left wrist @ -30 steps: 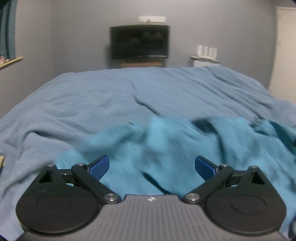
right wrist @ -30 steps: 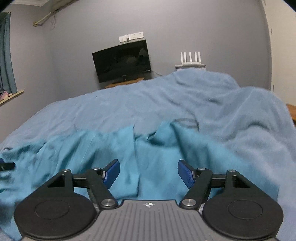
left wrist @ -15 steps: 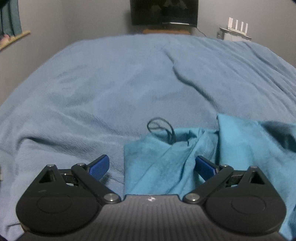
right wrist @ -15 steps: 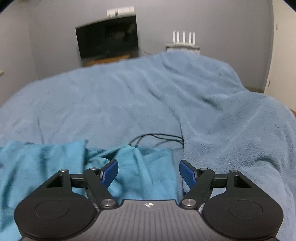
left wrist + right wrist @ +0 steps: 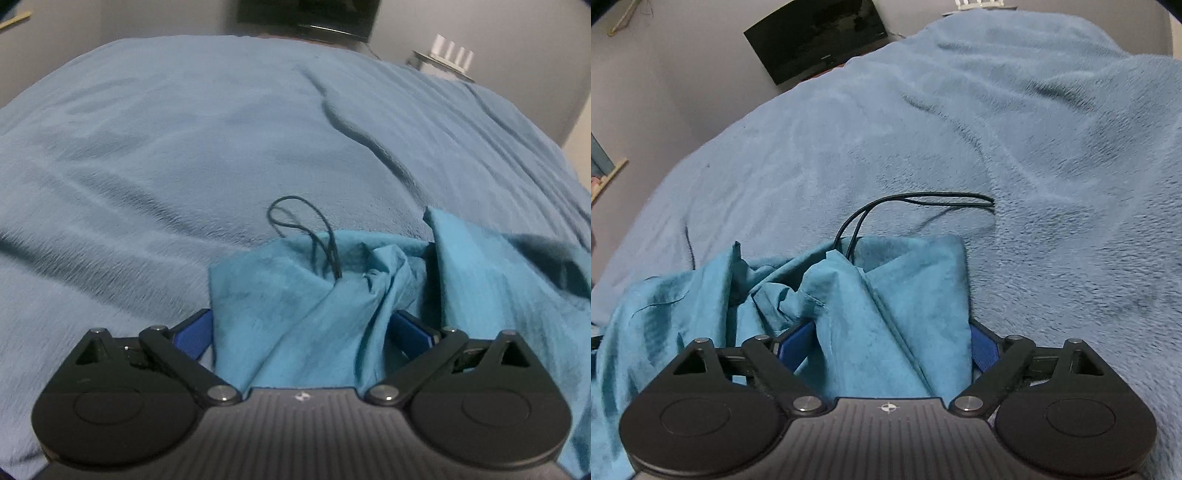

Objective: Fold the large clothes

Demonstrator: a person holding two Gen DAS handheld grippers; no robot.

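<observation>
I see the teal garment (image 5: 295, 306) bunched on the blue blanket (image 5: 184, 147), its black drawstring (image 5: 295, 221) looping onto the blanket. My left gripper (image 5: 301, 334) stands spread wide with cloth between its pads, unpinched. My right gripper (image 5: 890, 343) is opening around another fold.

A bed covered by a blue fleece blanket (image 5: 1052, 147) was seen; grey walls (image 5: 683, 74), a dark television (image 5: 816, 37), dim light.
</observation>
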